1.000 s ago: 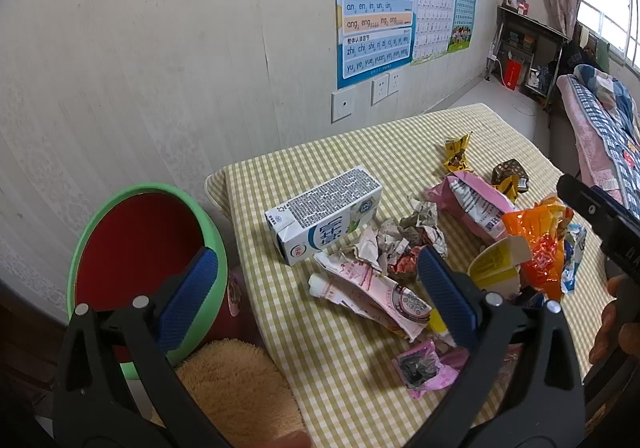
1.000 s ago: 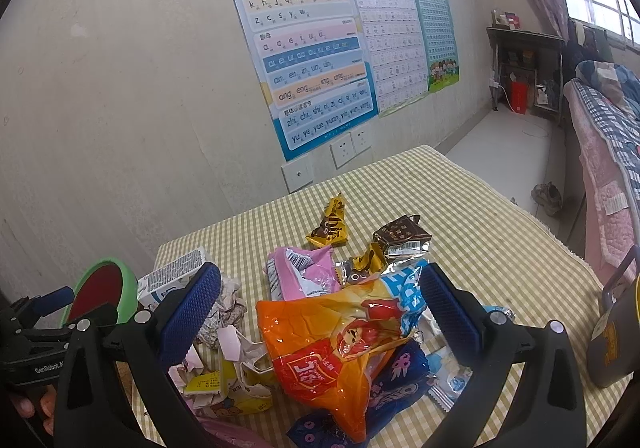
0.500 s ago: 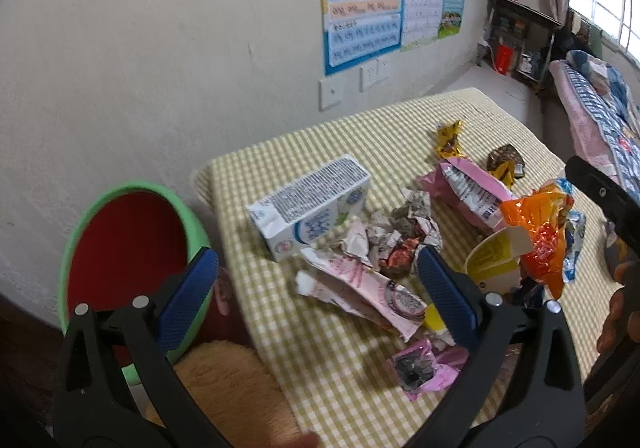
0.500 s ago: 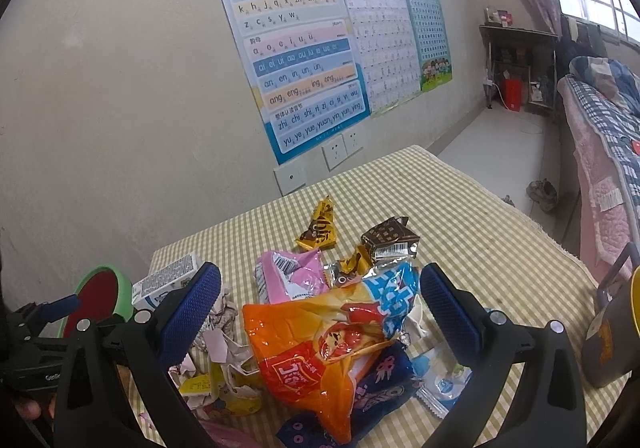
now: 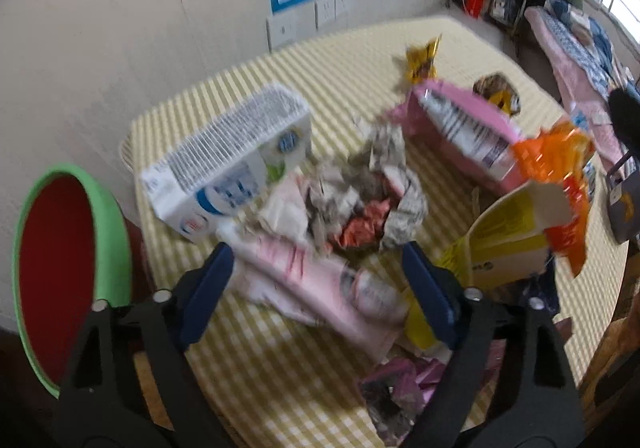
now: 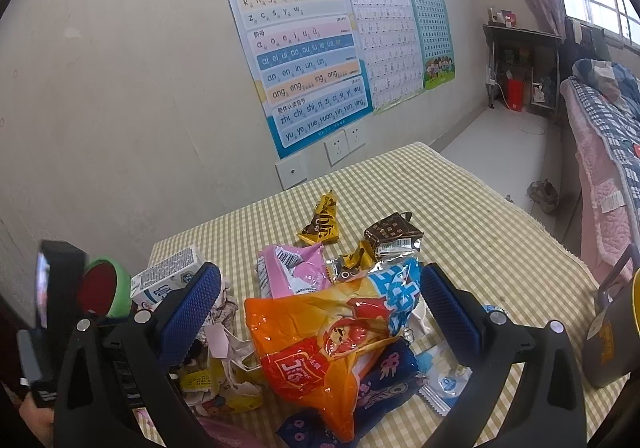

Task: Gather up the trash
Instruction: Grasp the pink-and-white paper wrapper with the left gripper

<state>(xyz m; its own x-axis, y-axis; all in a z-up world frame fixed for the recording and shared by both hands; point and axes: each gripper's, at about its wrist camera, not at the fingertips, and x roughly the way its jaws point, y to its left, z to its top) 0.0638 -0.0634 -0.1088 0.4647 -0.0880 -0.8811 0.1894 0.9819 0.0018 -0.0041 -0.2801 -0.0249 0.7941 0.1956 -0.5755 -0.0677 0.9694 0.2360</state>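
Note:
A heap of trash lies on the checked tablecloth (image 5: pixel 344 60). My left gripper (image 5: pixel 318 288) is open and empty, low over a flattened pink-white pack (image 5: pixel 320 284), just before crumpled paper (image 5: pixel 360 192) and a white milk carton (image 5: pixel 232 160). A green bin with a red inside (image 5: pixel 68 264) stands at the left, off the table. My right gripper (image 6: pixel 320 312) is open and empty, its fingers either side of an orange snack bag (image 6: pixel 320 348). Pink wrapper (image 6: pixel 292 272), yellow wrapper (image 6: pixel 322 222) and brown wrapper (image 6: pixel 392 234) lie beyond.
A wall with posters (image 6: pixel 300 56) runs behind the table. A bed (image 6: pixel 600 152) stands at the right. A dark mug (image 6: pixel 612 336) sits at the table's right edge. The left gripper's body shows in the right wrist view (image 6: pixel 52 312).
My left gripper has dropped and moved forward over the trash heap; its view is motion-blurred. The right gripper has hardly moved. Both stay open.

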